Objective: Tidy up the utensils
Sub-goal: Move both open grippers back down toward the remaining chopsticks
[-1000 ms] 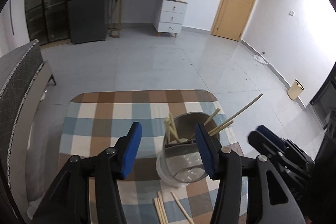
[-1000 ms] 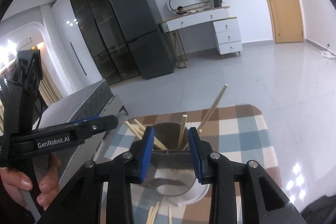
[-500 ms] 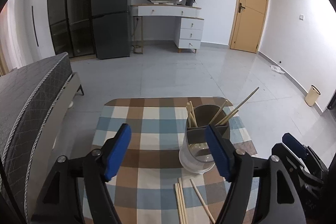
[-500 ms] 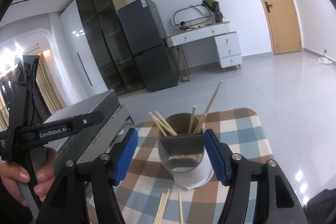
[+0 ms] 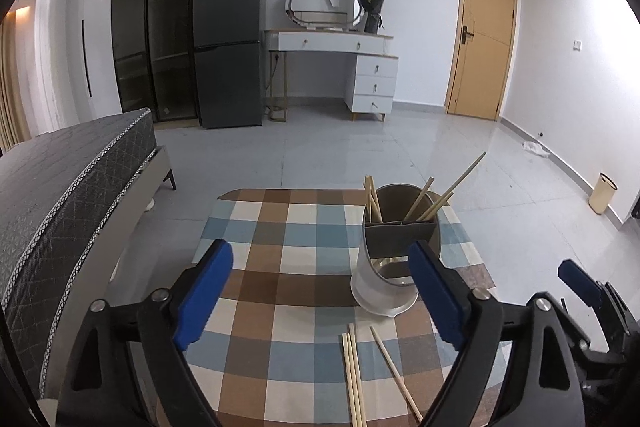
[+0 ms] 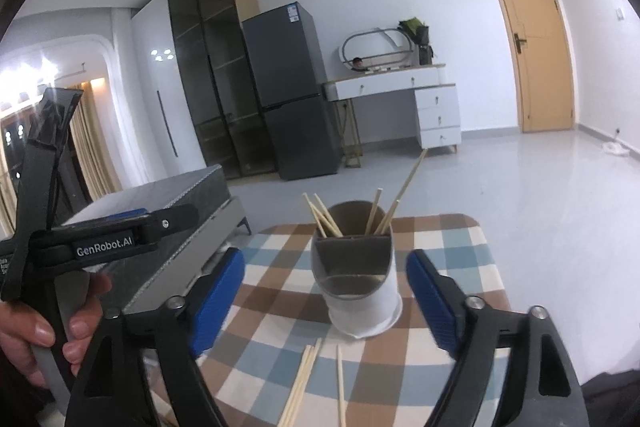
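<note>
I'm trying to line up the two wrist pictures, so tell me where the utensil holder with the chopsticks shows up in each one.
Left wrist: the utensil holder stands right of center on the checkered table, partly behind the left gripper's right finger.
Right wrist: the holder stands near center, in the gap of the open right gripper.
Shared landmark: the loose chopsticks lying on the cloth just in front of it.

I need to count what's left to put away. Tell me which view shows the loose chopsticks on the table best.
The left wrist view: the loose chopsticks lie unobstructed on the tablecloth before the holder. The right wrist view shows them too, foreshortened and cut off at the frame's bottom.
</note>
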A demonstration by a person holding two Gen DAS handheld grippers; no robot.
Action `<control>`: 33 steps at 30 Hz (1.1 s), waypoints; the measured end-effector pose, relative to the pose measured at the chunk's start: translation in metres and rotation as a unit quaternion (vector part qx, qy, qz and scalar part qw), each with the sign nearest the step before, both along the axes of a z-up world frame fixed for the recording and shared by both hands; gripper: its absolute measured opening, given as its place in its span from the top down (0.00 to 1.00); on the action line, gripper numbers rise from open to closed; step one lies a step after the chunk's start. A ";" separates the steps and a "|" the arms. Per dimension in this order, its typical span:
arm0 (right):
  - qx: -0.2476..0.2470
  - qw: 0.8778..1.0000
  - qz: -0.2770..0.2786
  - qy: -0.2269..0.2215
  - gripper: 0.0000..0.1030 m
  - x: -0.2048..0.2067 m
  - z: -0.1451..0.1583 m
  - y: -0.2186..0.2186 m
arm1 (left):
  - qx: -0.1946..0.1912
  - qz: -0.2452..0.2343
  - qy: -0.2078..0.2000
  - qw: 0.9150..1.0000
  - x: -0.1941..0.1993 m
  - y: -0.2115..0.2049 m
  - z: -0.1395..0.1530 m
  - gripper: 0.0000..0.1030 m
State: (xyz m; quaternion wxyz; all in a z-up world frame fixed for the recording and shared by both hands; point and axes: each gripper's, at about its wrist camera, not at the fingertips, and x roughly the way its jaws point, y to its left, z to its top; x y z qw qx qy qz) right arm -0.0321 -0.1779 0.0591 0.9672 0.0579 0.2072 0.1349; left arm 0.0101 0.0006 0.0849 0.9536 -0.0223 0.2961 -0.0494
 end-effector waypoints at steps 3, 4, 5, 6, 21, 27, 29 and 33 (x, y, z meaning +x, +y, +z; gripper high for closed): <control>-0.014 1.000 0.005 0.015 0.16 -0.002 -0.004 0.007 | -0.008 0.008 0.002 1.000 -0.004 0.005 -0.010 0.10; -0.019 1.000 0.003 0.014 0.16 -0.004 -0.005 0.007 | -0.010 0.010 0.003 1.000 -0.004 0.007 -0.012 0.10; -0.022 1.000 0.002 0.014 0.16 -0.006 -0.006 0.008 | -0.011 0.014 0.002 1.000 -0.004 0.009 -0.016 0.10; -0.025 1.000 0.002 0.016 0.16 -0.007 -0.009 0.010 | -0.008 0.019 0.001 1.000 -0.006 0.009 -0.018 0.10; -0.061 0.994 -0.013 0.088 0.16 -0.004 -0.055 0.023 | 0.000 0.023 0.029 0.999 -0.006 0.023 -0.072 0.09; -0.072 0.989 -0.013 0.131 0.16 0.012 -0.075 0.027 | -0.005 0.024 0.049 0.998 0.006 0.028 -0.086 0.09; -0.072 0.987 -0.013 0.143 0.16 0.017 -0.081 0.028 | -0.011 0.023 0.060 0.998 0.009 0.031 -0.090 0.09; -0.071 0.982 -0.010 0.173 0.16 0.028 -0.094 0.029 | -0.028 0.026 0.078 0.996 0.018 0.036 -0.097 0.09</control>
